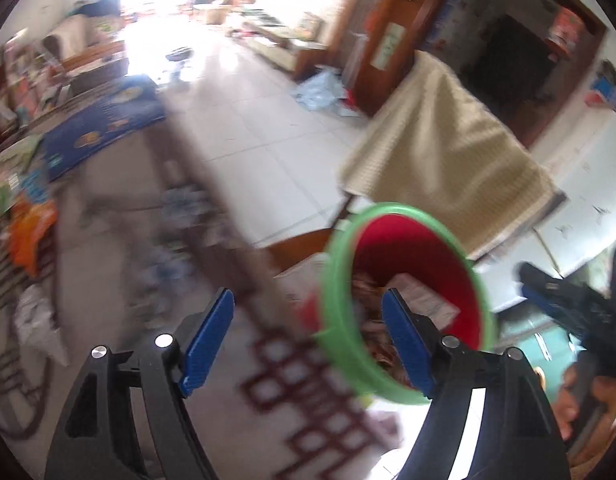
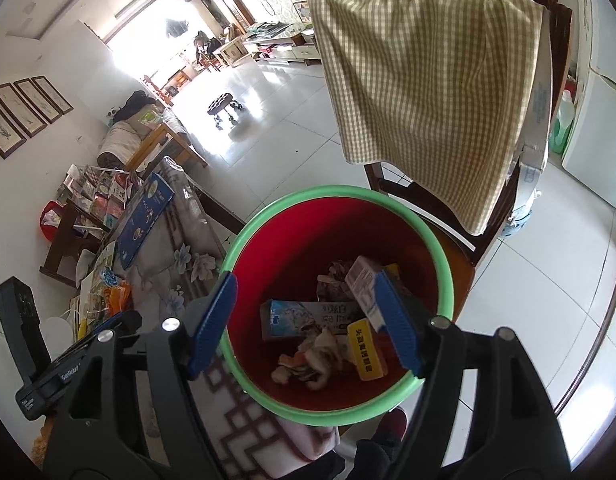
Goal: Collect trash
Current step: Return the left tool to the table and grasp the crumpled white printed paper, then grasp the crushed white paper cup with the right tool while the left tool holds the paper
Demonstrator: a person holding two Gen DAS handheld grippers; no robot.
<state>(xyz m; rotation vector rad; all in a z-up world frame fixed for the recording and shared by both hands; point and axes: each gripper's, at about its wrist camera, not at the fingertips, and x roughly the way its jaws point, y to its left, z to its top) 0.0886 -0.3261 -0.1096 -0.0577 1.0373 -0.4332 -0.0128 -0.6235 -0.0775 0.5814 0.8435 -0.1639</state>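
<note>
A red bin with a green rim (image 2: 335,193) stands by the table's edge, right under my right gripper (image 2: 306,322). That gripper is open and nothing is pinched between its blue pads. In the bin lie a blue-and-white carton (image 2: 308,316), a yellow box (image 2: 367,354), crumpled wrappers (image 2: 311,366) and a white carton (image 2: 359,278) beside the right fingertip. The left wrist view is blurred. There my left gripper (image 1: 308,340) is open and empty over the table's edge, with the bin (image 1: 411,276) just to its right. My right gripper (image 1: 547,300) shows beyond the bin.
A wooden chair (image 2: 447,204) draped with a checked cloth (image 2: 427,92) stands behind the bin. The table's patterned cloth (image 2: 244,420) carries a blue box (image 2: 146,216), an orange packet (image 1: 32,236) and something white and crumpled (image 1: 36,320). White floor tiles (image 2: 292,148) lie beyond.
</note>
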